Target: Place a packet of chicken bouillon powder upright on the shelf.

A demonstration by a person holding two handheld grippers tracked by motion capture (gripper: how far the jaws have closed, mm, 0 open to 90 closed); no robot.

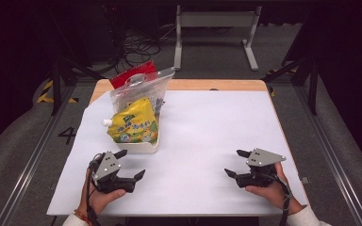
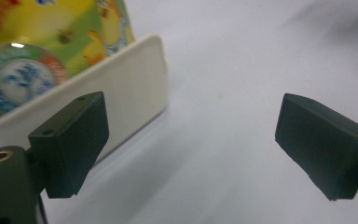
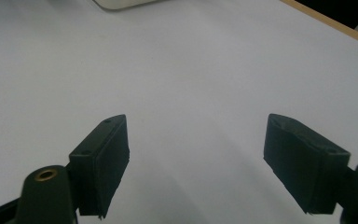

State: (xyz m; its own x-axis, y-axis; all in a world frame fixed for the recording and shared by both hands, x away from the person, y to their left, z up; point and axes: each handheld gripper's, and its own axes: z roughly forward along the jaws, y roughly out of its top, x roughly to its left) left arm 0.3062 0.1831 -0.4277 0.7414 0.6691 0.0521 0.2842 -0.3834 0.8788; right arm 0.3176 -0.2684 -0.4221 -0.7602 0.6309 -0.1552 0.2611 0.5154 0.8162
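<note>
Pouches: three in one white tray (image 1: 143,147) at the table's far left — yellow spouted pouch (image 1: 133,126) in front, clear bag (image 1: 139,89), red one (image 1: 132,75), possibly a packet.
Left gripper (image 1: 132,165): jaws wide apart, empty, just beside the tray's near wall.
Right gripper (image 1: 237,163): jaws wide apart, empty, over bare white table (image 1: 207,136), well apart from the tray.

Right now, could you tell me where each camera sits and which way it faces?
High view: above the person's side, looking forward and down on the table; both hands, left gripper and right gripper show.
Left gripper view: along its open jaws toward the white tray and yellow pouch.
Right gripper view: along open jaws over bare tabletop.
Shared: the tray.
</note>
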